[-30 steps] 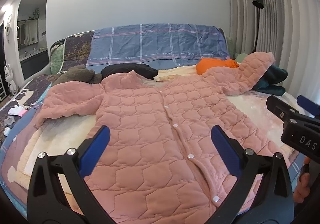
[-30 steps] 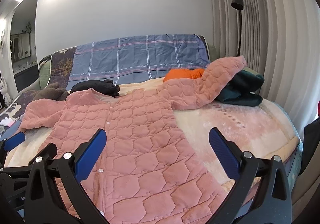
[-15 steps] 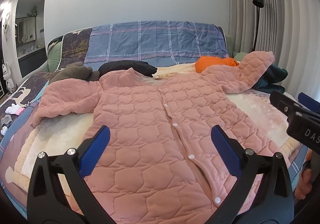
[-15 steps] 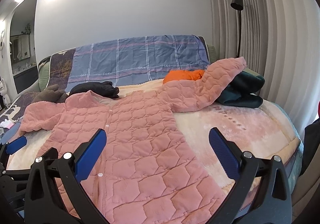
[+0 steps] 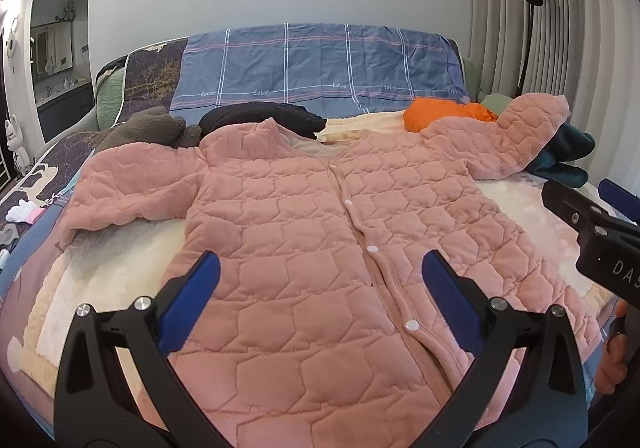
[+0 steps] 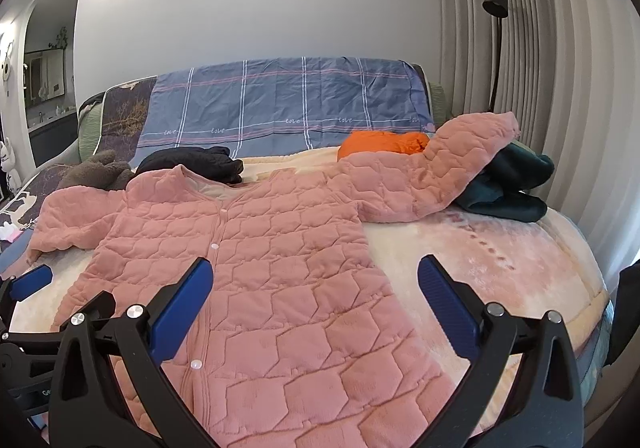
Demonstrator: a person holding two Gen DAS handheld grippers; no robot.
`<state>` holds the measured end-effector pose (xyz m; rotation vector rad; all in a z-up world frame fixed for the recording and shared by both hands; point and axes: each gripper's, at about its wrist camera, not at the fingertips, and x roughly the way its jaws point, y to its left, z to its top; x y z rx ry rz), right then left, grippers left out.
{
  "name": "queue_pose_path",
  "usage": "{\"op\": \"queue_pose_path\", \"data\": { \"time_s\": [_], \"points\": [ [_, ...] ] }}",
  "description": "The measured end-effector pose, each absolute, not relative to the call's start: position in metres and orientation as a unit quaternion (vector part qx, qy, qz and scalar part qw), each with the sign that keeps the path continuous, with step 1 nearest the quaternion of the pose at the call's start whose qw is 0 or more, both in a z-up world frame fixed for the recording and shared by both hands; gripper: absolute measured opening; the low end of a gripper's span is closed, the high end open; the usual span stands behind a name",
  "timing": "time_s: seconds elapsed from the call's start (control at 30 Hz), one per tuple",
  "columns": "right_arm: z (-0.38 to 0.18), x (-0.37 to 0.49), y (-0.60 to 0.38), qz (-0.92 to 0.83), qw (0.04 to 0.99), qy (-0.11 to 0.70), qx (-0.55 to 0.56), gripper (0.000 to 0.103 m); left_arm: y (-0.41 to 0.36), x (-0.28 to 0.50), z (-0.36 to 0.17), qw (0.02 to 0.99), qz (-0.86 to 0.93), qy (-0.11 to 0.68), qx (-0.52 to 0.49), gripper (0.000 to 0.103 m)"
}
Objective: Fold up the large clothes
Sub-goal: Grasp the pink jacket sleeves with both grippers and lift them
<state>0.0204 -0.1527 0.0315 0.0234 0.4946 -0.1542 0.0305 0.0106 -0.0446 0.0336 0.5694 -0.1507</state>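
Left wrist view: my left gripper (image 5: 320, 300) hangs with jaws spread wide and holding nothing above the pink quilted jacket (image 5: 320, 232), which lies buttoned and flat across the bed (image 5: 100, 272), collar at 12 o'clock. My right gripper (image 6: 316, 300) is likewise released over the jacket's hem, its far sleeve draped onto dark green clothing (image 6: 516, 187) at 2 o'clock.

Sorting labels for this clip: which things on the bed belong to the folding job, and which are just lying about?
Job: pink quilted coat, left tool, right tool.

Lying about: orange garment, black garment, dark teal clothes, brown fleece.
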Motion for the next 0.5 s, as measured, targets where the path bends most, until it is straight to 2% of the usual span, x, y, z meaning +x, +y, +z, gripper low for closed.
{"op": "queue_pose_path", "data": {
  "time_s": [0.3,0.5],
  "points": [
    [0.028,0.045,-0.153,-0.061,0.966,0.252,-0.009,0.102,0.021,0.056,-0.049,0.953,-0.069,0.294,0.000,0.101],
    [0.029,0.074,-0.160,-0.028,0.961,0.272,-0.023,0.102,0.064,0.093,-0.056,0.932,-0.082,0.343,-0.081,0.101]
  ]
}}
